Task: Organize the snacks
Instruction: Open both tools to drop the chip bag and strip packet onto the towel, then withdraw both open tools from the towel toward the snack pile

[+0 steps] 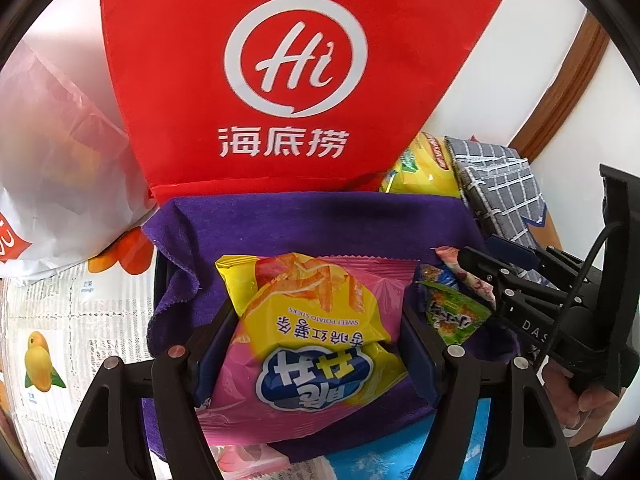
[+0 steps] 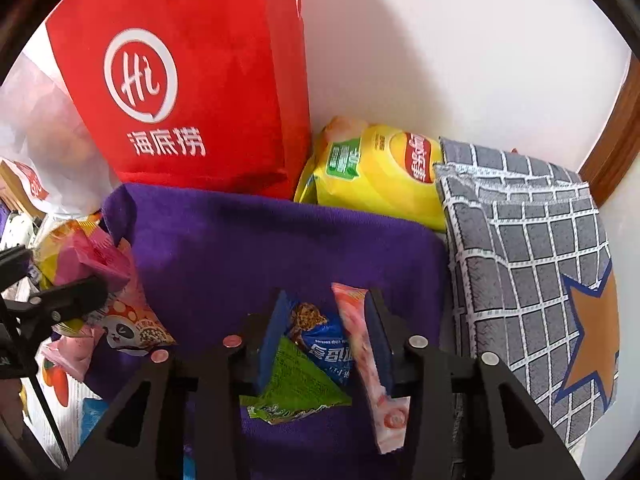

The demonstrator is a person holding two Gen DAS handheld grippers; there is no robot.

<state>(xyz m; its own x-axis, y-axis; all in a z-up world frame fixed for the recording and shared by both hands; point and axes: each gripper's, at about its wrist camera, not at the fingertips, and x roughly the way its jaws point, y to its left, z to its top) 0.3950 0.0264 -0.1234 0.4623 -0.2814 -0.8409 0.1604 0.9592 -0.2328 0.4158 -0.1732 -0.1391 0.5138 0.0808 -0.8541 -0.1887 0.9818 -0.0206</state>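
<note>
Purple cloth [image 2: 248,248] could be missed if the small packets [image 2: 320,344] are dropped sideways from the right gripper [image 2: 326,336], which is loosened around them, while the big snack bag [image 1: 308,340] is squeezed by the left gripper [image 1: 316,344].

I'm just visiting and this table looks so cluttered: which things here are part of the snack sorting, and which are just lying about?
Part of the job:
- sweet potato sticks bag, between the left fingers
- small snack packets, between the right fingers
- purple cloth under them
- yellow chip bag

Just lying about:
- red bag
- grey checked cloth
- white plastic bag
</note>
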